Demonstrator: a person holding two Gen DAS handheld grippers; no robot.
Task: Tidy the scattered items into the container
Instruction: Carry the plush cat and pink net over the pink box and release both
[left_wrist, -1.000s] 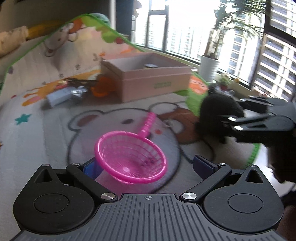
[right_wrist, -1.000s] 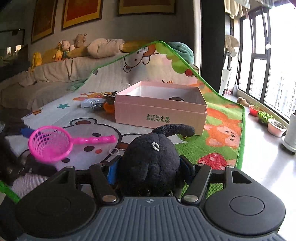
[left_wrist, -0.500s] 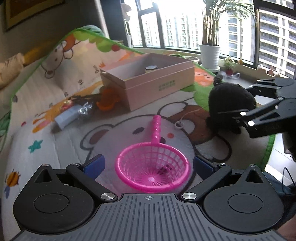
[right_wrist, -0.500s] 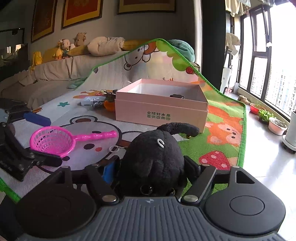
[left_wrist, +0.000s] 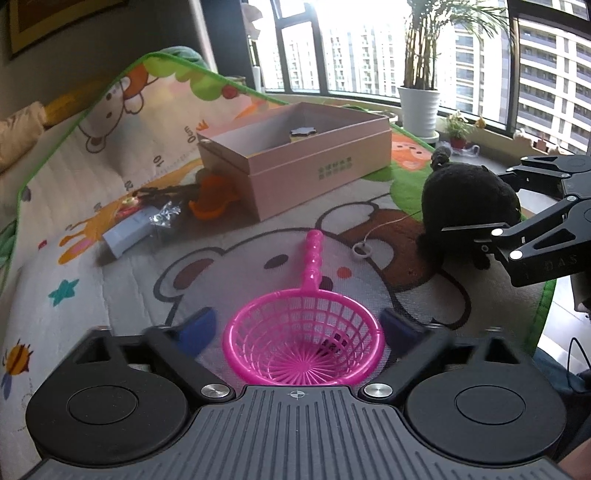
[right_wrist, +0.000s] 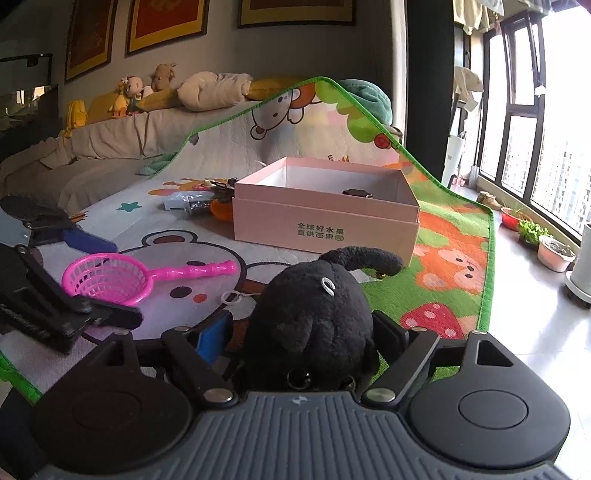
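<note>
A pink scoop net (left_wrist: 303, 343) lies on the play mat, its bowl between the fingers of my left gripper (left_wrist: 297, 325). Those jaws are closing and stand just off the rim. The right wrist view shows the same net (right_wrist: 107, 277) inside my left gripper (right_wrist: 110, 280). A black plush toy (right_wrist: 314, 317) sits on the mat between the fingers of my right gripper (right_wrist: 301, 332), whose jaws are opening; mat shows between the blue left pad (right_wrist: 214, 338) and the fur. The open pink box (left_wrist: 321, 170) (right_wrist: 325, 225) stands behind, with one small dark item (right_wrist: 356, 192) inside.
Left of the box lie an orange toy (left_wrist: 212, 195), a foil packet (left_wrist: 166, 216) and a small white carton (left_wrist: 127, 232). A white ring on a string (left_wrist: 361, 250) lies mid-mat. The mat's green edge (right_wrist: 489, 280) borders bare floor with plant pots (right_wrist: 554, 253). A sofa (right_wrist: 110, 147) stands behind.
The left gripper rolled and shifted until the net's bowl sat centred between its fingers, which then came inward. The right fingers spread away from the plush, which stayed on the mat.
</note>
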